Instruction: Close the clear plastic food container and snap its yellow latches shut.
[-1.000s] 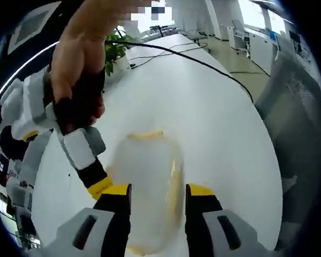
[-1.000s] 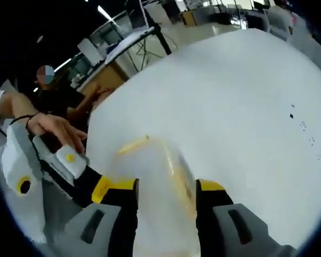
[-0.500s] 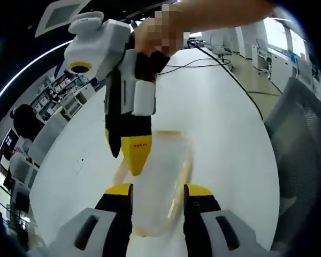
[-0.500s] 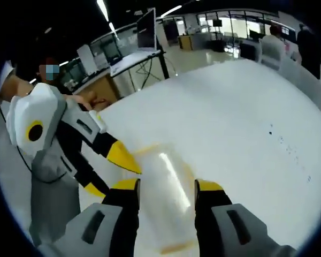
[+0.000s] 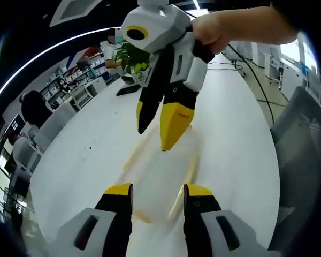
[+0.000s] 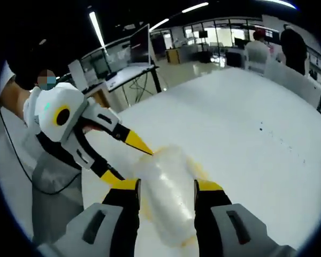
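Container (image 5: 160, 176) lies between both tongs' parted jaws.

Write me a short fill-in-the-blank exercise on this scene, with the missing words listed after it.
1. The clear food container rests on a ____ table.
2. The strips along the container's edges are ____ in colour.
3. In the left gripper view, the right gripper comes down toward the container from the ____ of the picture.
4. In the right gripper view, the fingers of the right gripper show the container ____ them.

Missing words: white; yellow; top; between
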The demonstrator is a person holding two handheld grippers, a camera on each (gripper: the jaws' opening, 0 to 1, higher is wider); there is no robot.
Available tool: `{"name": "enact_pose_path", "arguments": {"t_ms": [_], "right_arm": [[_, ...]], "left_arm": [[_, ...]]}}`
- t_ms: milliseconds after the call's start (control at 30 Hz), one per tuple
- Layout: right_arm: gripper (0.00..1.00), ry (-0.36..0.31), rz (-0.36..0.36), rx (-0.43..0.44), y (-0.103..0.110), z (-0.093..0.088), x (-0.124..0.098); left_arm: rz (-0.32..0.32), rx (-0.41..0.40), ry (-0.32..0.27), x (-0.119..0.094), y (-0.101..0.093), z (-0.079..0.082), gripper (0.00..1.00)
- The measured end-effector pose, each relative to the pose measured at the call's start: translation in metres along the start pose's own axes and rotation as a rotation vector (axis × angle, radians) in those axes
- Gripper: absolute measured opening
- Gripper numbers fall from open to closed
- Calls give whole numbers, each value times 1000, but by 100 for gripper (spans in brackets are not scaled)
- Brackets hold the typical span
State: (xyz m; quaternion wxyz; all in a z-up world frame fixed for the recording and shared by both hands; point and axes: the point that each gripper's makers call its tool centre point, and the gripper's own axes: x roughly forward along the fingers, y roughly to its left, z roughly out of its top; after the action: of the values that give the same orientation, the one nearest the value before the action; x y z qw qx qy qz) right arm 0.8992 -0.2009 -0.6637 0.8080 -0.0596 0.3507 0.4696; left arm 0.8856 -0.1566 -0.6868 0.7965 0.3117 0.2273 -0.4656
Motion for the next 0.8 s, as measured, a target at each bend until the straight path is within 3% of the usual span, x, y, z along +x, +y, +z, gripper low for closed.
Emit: {"name": "enact_pose_path", "arguments": {"t_ms": [100,233,467,800], "right_arm": [[36,-62,-59,55,-6,-4,-8],[37,-112,-134,67,-10,-16,-20],[41,-102,-204,24,-1,-47,-30],[50,-114,-262,70,-2,-75,-31]], "left_arm": [[14,-48,-2,-1,2,-4,31],[32,-144,-11,-2,4,-13,31],[65,-229,-23,-4,-2,-30,34],[127,-326,-23,-6,-6,-51,34]]}}
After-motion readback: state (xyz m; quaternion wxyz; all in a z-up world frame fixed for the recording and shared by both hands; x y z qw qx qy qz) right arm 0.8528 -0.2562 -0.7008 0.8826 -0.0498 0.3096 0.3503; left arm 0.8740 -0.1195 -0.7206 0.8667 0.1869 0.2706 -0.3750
